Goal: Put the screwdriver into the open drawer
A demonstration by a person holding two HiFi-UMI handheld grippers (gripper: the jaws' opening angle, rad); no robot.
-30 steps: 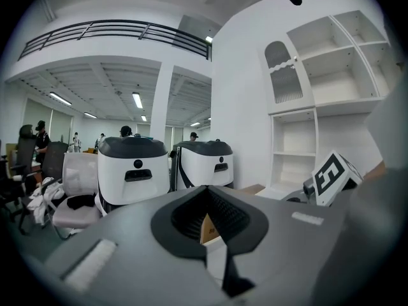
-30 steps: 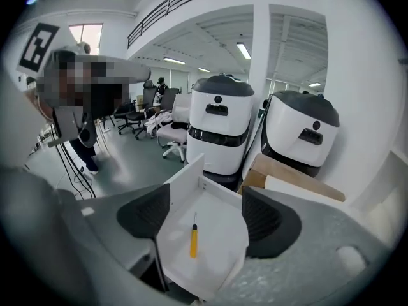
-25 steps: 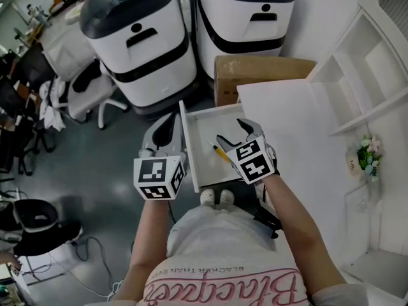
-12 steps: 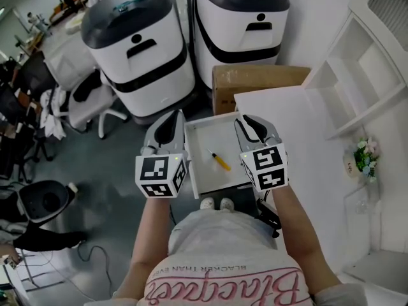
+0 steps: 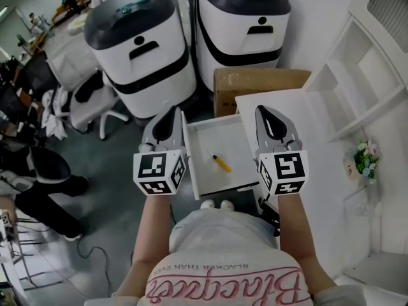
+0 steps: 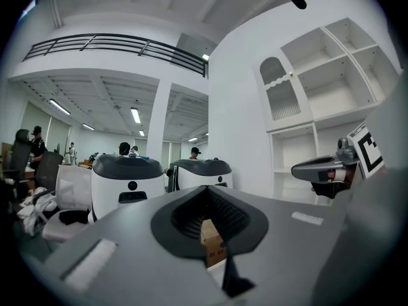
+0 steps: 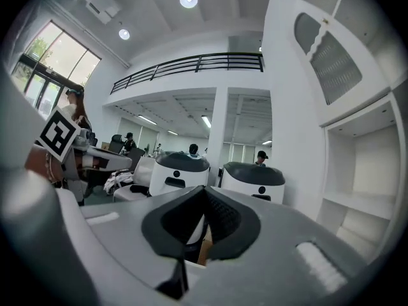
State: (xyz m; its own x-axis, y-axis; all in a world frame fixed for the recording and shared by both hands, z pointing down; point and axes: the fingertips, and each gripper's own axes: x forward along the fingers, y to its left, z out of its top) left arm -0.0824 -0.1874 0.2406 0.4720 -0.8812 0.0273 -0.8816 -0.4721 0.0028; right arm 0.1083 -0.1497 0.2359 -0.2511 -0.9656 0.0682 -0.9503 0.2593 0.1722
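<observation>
Our right tool [image 5: 264,115] sits at the centre right of the head view, over the near edge of the white counter [image 5: 306,132] and just beside the right side of the drawer [image 5: 224,136]. Its jaws are pressed together on nothing, and its own view shows them meeting with only the room beyond. A second ago this tool was low inside the drawer with the screwdriver at its tips. Half a second ago it had lifted and the screwdriver lay free. Now it has drawn further right, clear of the drawer altogether.

Our left tool [image 5: 171,116] hovers just left of the drawer's left wall, about where it has been throughout. Its jaws are likewise closed and empty in its own view.

We see the screwdriver [image 5: 220,162] lying flat on the drawer's white floor, near the middle of the frame. It lies on a diagonal, with the yellow handle toward the lower right and the thin shaft toward the upper left. It touches neither tool and has not shifted since the release.

We judge the placing done: the screwdriver rests inside the open drawer and both tools are off it. The drawer stands pulled out, and the task asks nothing more of it. The only care we see is keeping both tools from bumping the drawer's walls.
</observation>
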